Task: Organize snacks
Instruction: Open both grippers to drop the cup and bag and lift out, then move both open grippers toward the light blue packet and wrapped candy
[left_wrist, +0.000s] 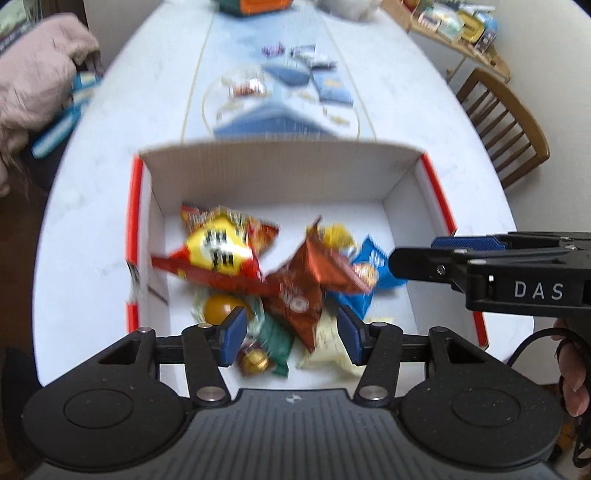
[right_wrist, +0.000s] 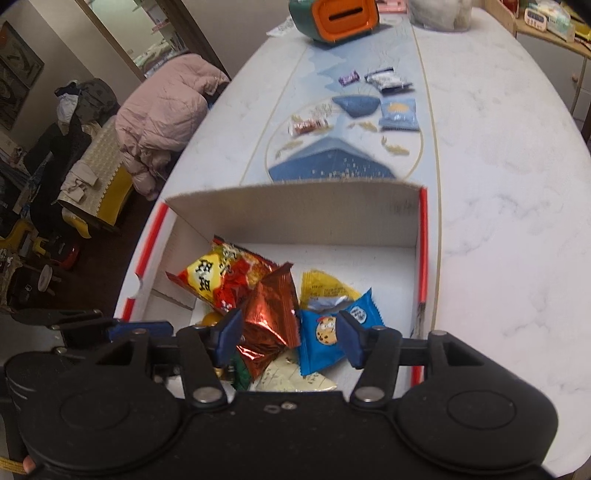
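Left wrist view — Operator A: Report the left hand-held gripper (left_wrist: 291, 338).

Operator B: Jaws partly open, nothing between the blue pads. It hangs above the near end of the cardboard box (left_wrist: 280, 173), pointing steeply down. The picture is motion-blurred.

Operator A: Right hand-held gripper (right_wrist: 291, 338)?

Operator B: Also partly open and gripping nothing. It sits over the same box, just beside the left unit, whose fingers enter the right wrist view at the left edge.

Operator A: Location of the snacks?

Operator B: Most lie heaped in the box: a red-and-yellow bag (right_wrist: 221, 280) at the left, a copper foil packet (right_wrist: 271, 314) in the middle, a blue cookie packet (right_wrist: 327, 334) to its right, a yellow packet (right_wrist: 325, 288) behind that, a pale packet (right_wrist: 291, 378) nearest the camera. Four remain on the worktop (right_wrist: 498, 184) beyond the box: a red-and-white candy (right_wrist: 308, 125), a purple candy (right_wrist: 349, 78), a dark-and-white packet (right_wrist: 388, 79), a light-blue packet (right_wrist: 399, 112).
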